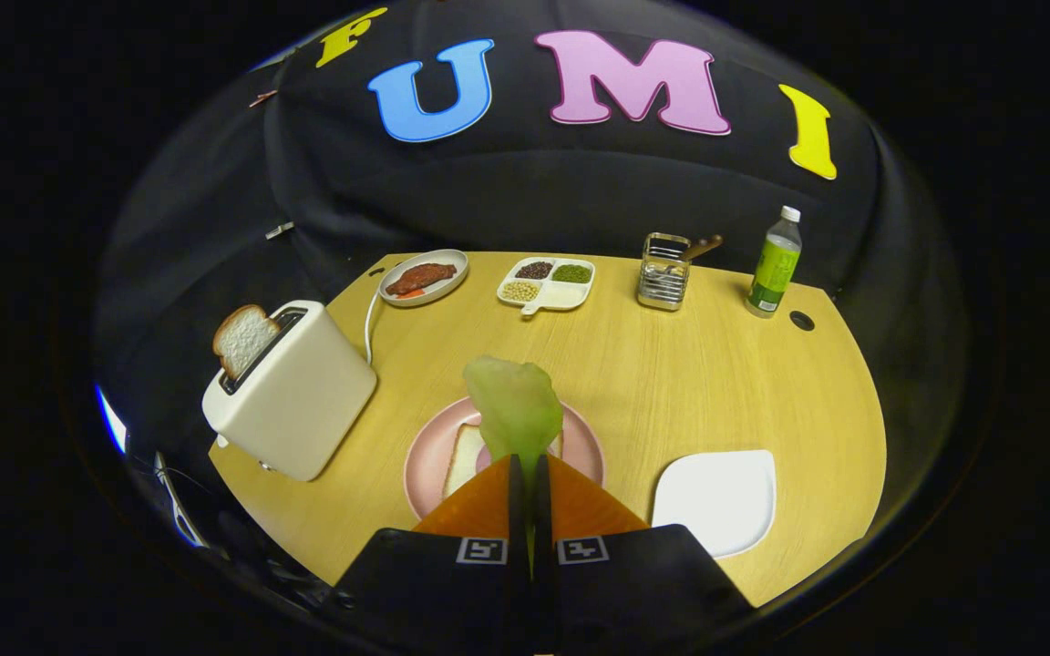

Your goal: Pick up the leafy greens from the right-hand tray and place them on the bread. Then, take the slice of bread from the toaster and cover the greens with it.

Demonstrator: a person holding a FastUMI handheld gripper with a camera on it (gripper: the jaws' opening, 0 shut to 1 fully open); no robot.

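Note:
My gripper (525, 465) is shut on the pale green leafy greens (511, 405), which stick up and forward from between the two orange fingers. Directly under the leaf lies a pink plate (425, 465) with a slice of bread (463, 456) on it, partly hidden by the fingers and the leaf. To the left stands a cream toaster (293, 392) with a second slice of bread (242, 339) poking out of its slot. The white tray (716, 497) to the right of the fingers holds nothing.
At the table's far side sit a plate with a piece of meat (423, 276), a divided dish of beans (547, 282), a metal utensil holder (664, 271) and a green bottle (775, 264). The toaster's white cord (368, 328) runs back along the wooden table (716, 383).

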